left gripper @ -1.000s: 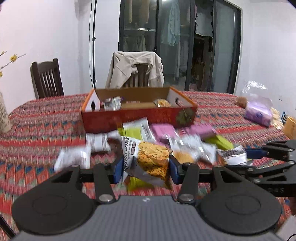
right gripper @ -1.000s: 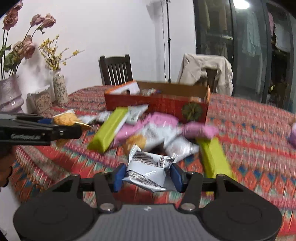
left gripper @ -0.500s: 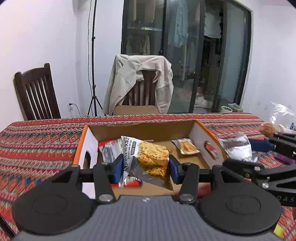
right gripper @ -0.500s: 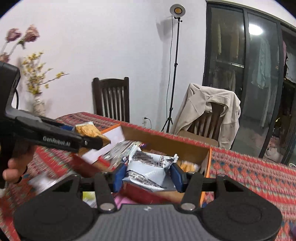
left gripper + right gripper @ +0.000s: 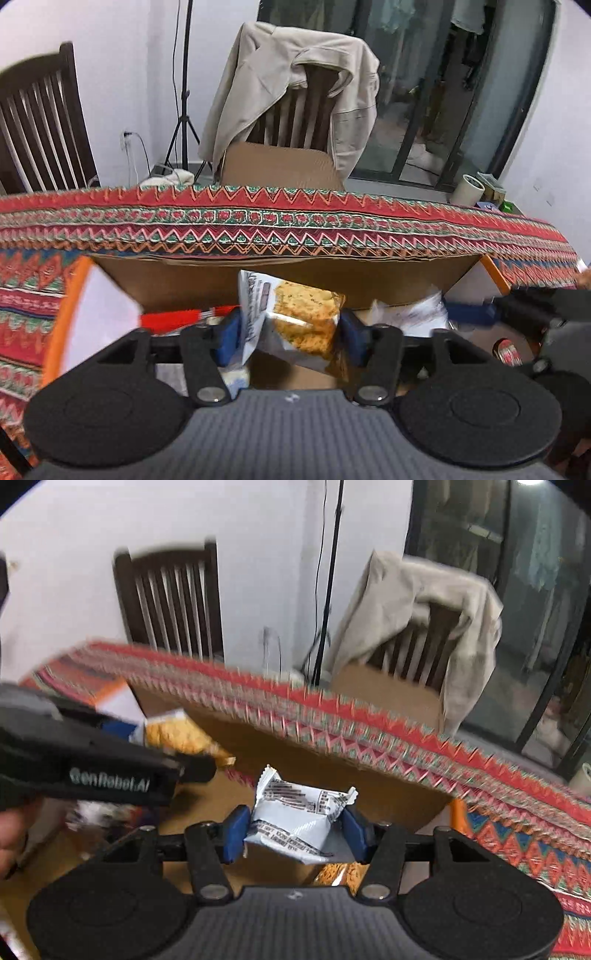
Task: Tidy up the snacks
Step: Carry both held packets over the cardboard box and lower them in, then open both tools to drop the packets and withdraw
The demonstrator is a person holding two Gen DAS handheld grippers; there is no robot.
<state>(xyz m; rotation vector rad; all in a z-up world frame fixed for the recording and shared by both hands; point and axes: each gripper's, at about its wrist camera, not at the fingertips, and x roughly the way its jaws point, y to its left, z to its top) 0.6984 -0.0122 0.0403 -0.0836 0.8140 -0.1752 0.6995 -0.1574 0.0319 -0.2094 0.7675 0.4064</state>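
Left gripper (image 5: 290, 334) pinches crinkly cracker packet (image 5: 303, 321) over cardboard box (image 5: 295, 275).

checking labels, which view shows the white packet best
Right wrist view: the white packet sits sharp and centred in the right gripper, print legible. The left wrist view shows it only blurred at the edge.

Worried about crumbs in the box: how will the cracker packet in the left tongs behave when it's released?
The cracker packet looks like thin crinkled film, so it will probably flop rather than hold shape. It seems light, hanging pinched in the left tongs without sagging much. The crackers inside are likely brittle; dropping it low into the cardboard box seems safer.
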